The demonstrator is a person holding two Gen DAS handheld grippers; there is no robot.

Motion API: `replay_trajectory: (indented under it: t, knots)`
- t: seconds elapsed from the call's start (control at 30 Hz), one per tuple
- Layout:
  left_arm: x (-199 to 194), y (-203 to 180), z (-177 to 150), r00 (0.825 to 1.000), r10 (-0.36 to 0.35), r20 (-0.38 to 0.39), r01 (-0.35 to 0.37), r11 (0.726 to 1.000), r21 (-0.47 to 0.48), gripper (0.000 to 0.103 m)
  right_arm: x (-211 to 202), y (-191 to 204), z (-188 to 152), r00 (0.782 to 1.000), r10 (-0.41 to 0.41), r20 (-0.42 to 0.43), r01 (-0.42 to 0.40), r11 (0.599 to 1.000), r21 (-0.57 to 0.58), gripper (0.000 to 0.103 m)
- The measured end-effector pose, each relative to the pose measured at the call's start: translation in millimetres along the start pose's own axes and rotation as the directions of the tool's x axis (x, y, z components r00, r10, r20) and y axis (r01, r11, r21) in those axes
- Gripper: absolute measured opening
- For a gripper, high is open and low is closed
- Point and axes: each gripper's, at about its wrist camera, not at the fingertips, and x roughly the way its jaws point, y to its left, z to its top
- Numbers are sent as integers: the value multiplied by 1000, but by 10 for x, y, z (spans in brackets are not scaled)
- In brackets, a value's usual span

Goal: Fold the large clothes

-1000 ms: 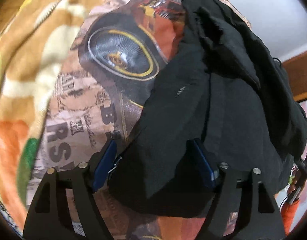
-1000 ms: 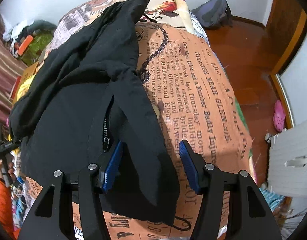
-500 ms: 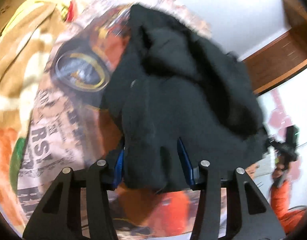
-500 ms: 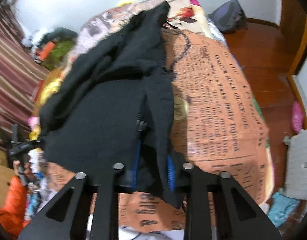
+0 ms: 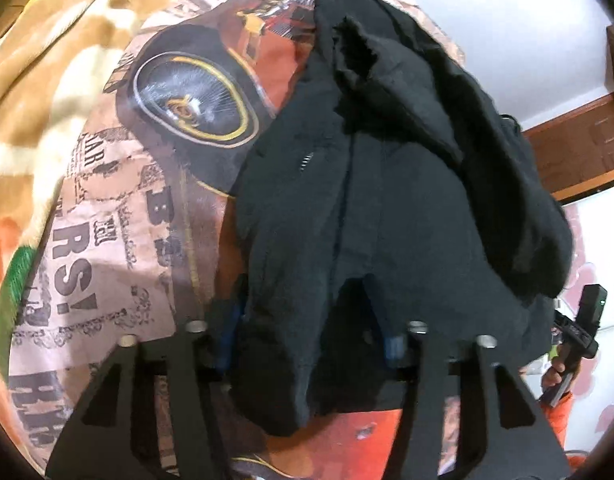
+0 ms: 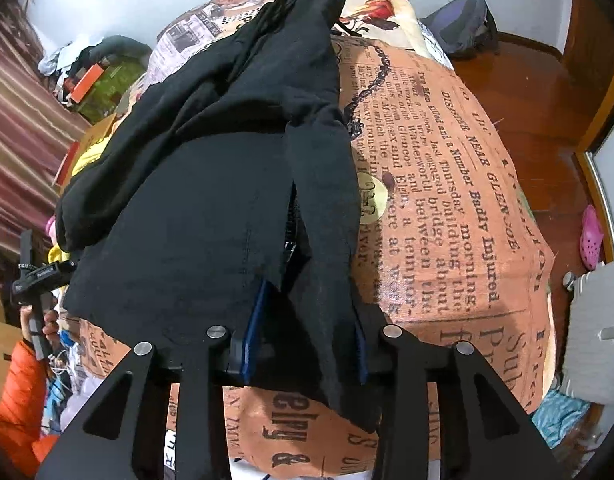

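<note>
Black and soft, the jacket (image 5: 387, 208) lies on the bed (image 5: 119, 240), spread over its newspaper-print cover, and we've got its near hem in both grippers. The left gripper (image 5: 311, 344) has just been closing and has a fat bunch of the left hem corner between its blue pads, jaws partly open around the wad. The right gripper (image 6: 307, 340) pinched down and then eased off a little; it sits narrow, with the flap beside the zipper (image 6: 289, 220) between its pads. For this step we reckon the trick is lifting both corners together and level, keeping the hem taut between them so the front doesn't sag or bunch, then carrying it up toward the collar in one smooth go. Count-wise: one jacket, two grippers, one bed, one tan blanket (image 5: 39, 92), one pink clog (image 6: 591, 236) on the floor.
</note>
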Motion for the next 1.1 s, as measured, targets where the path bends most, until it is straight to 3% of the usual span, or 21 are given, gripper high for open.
replay_trajectory:
  t: [0.07,0.13,0.23,0.33,0.53,0.67,0.73,0.93,1.1]
  knots:
    - [-80,-88,19,1000,8,19,-9,999,37,29,-43,38,16,1000,0,8,0,1000,-9,22]
    - [-261,-186,42,998,-33,57,30,998,64,22,-61,108,35,999,-33,12,33,999,-13,13]
    - [-541,-346,129,986,-133,96,126,989,70,19,-79,251,92,996,-84,11,84,995,-47,7]
    - [-765,-609,243,978,-175,117,160,979,125,18,-140,313,244,996,-87,21,88,994,-65,6]
    - [-1009,-1087,588,955,-257,152,222,951,213,17,-547,421,625,994,10,113,0,996,-89,4]
    - [-1053,-1225,908,933,-307,187,269,942,199,17,-663,486,1084,983,103,155,-90,992,-94,4]
    - [-1015,-1209,1109,924,-321,207,290,942,167,16,-638,507,1317,979,110,172,-95,991,-93,3]
    - [-964,-941,1726,912,-270,310,265,962,60,16,-352,322,1942,976,86,198,-82,996,-27,3]
    - [-548,-598,2244,934,-82,348,92,996,-11,16,-44,-51,2361,975,50,215,-67,995,71,3]
